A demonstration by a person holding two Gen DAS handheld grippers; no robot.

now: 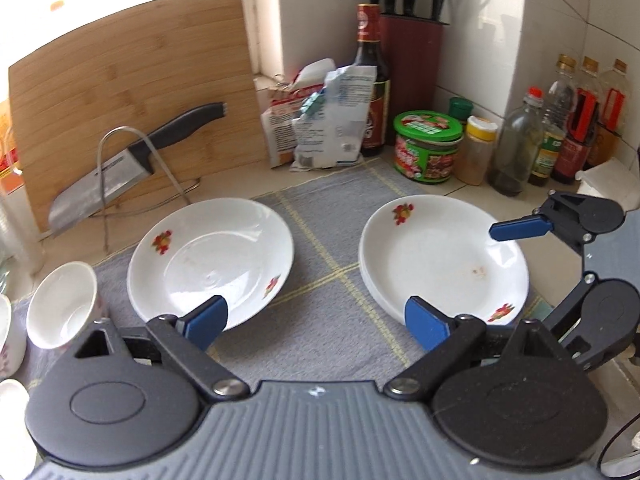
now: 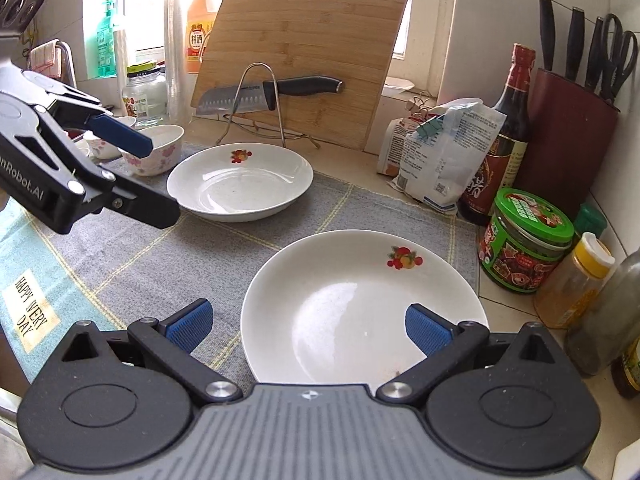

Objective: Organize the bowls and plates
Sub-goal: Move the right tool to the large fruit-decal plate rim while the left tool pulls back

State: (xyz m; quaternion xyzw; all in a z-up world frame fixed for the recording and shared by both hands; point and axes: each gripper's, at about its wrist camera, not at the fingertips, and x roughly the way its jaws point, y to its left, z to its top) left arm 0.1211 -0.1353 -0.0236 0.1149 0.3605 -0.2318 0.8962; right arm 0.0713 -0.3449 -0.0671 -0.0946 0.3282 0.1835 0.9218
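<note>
Two white plates with fruit decals lie on the grey mat [image 1: 320, 216]. In the left wrist view the left plate [image 1: 212, 256] is single, while the right plate [image 1: 440, 260] looks stacked on another. My left gripper [image 1: 316, 320] hangs open above the mat between them, holding nothing. The right gripper [image 1: 528, 272] reaches in over the right plate's far side. In the right wrist view my right gripper [image 2: 308, 328] is open over the near plate [image 2: 360, 300], one pad above its inside and the other above the mat. The far plate [image 2: 240, 184] is untouched. Floral bowls [image 2: 156, 148] stand left, behind the left gripper [image 2: 160, 180].
A bamboo cutting board [image 2: 304, 60] leans at the back, with a knife [image 2: 256, 94] on a wire rack in front of it. Bags [image 2: 440, 148], a dark bottle [image 2: 500, 140], a knife block [image 2: 568, 140] and jars [image 2: 524, 240] crowd the right side. More bowls [image 1: 60, 308] sit left.
</note>
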